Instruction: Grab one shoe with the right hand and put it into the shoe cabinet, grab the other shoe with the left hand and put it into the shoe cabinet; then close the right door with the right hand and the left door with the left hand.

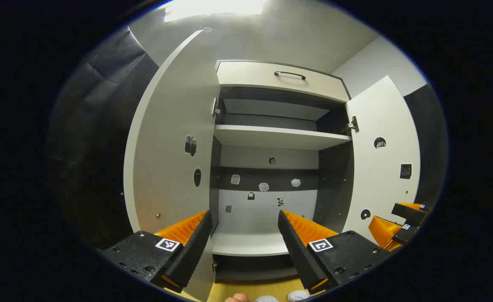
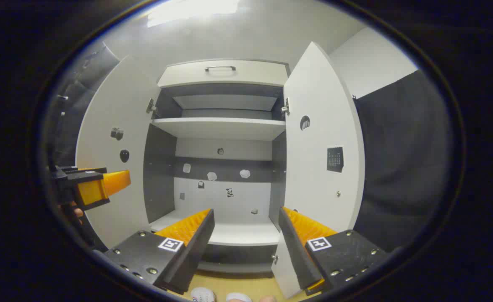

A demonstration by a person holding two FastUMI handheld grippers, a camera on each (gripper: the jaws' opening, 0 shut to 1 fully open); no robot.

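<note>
The shoe cabinet (image 1: 280,136) stands straight ahead with both doors swung wide. Its left door (image 1: 170,147) and right door (image 1: 382,167) flank two bare white shelves. The toes of two white shoes (image 1: 298,295) (image 2: 202,294) peek in at the bottom on the wooden floor, below the cabinet. My left gripper (image 1: 244,213) is open and holds nothing, level with the lower shelf (image 1: 250,243). My right gripper (image 2: 246,209) is open too and grips nothing, facing the same shelf (image 2: 238,233). The right gripper (image 1: 401,226) also appears by the right door, and the left gripper (image 2: 91,184) by the left door (image 2: 112,138).
A shut drawer with a dark handle (image 1: 290,74) (image 2: 220,68) tops the cabinet. Small stickers dot the back panel and both doors. The right door (image 2: 317,147) carries a small dark square. Black cloth hangs on both sides. A fingertip (image 1: 240,298) shows at the bottom edge.
</note>
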